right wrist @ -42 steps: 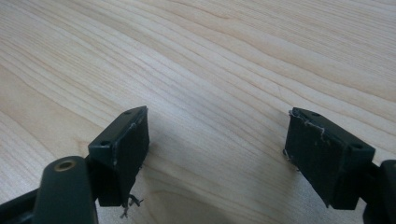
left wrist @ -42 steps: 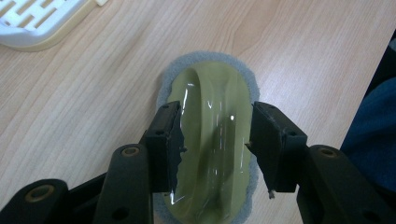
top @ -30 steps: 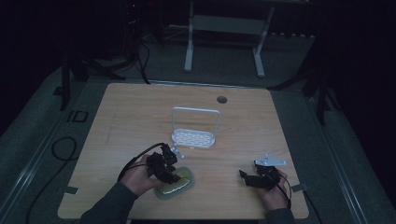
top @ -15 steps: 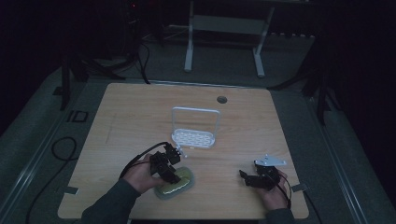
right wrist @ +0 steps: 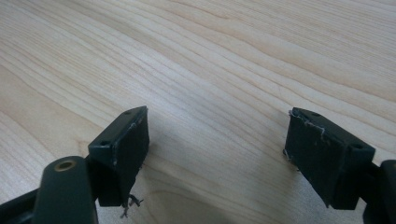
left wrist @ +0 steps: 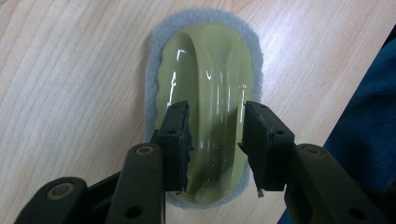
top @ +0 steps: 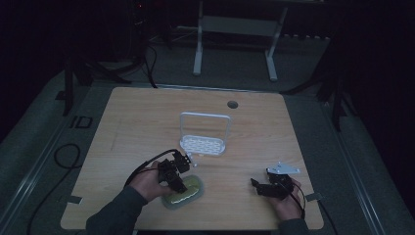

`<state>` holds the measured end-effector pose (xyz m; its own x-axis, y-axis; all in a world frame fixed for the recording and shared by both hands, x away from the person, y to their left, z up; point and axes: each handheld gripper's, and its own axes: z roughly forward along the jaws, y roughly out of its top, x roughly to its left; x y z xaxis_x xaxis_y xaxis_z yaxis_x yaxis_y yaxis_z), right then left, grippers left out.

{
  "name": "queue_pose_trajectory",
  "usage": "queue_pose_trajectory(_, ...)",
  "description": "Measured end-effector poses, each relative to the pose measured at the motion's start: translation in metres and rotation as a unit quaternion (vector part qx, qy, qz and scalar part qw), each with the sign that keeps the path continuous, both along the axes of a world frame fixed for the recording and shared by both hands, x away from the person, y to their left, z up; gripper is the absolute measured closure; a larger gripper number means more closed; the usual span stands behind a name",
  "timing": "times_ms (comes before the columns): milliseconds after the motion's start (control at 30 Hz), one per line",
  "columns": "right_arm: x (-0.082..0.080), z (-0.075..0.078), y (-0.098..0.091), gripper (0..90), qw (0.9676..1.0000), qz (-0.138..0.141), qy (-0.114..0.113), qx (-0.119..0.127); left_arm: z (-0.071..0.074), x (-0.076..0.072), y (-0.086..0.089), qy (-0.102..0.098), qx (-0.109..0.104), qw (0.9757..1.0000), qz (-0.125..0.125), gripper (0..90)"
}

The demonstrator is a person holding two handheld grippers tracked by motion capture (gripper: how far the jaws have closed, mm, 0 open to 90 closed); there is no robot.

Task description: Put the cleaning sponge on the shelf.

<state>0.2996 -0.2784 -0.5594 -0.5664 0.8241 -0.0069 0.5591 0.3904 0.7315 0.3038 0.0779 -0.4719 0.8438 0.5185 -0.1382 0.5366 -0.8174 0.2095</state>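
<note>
A scrubbing pad (top: 190,194) lies near the table's front edge: a glossy yellow-green plastic grip on a grey felt base (left wrist: 154,70). My left gripper (top: 177,172) points down over it. Its jaws have just been closing and now straddle the raised ridge of the grip (left wrist: 212,88), one pad on each side and very close to it, with no clear squeeze. The left gripper (left wrist: 215,116) still counts as open. My right gripper (top: 260,187) rests low at the front right, held by a hand. The right gripper (right wrist: 217,135) is wide open over bare wood.
A white wire-framed rack (top: 204,144) with a perforated base stands at the table's middle, just behind the left gripper. A round cable hole (top: 232,104) sits near the far edge. A blue sleeve (left wrist: 369,140) lies close beside the pad.
The left gripper has edged slightly down and nearer onto the scrubbing pad. The right hand has stayed where it was.
</note>
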Motion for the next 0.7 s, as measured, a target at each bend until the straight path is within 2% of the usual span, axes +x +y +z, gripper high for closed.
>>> queue_pose_trajectory(367,0.0000,0.0000,0.0000,21.4,1.0000,0.000,0.000,0.000,-0.0064,0.0012,-0.0062,0.015,0.023,0.9995,-0.017,64.8)
queue_pose_trajectory(700,0.0000,0.0000,0.0000,21.4,1.0000,0.000,0.000,0.000,-0.0081,0.0020,-0.0062,0.016,0.026,0.9993,-0.023,70.1)
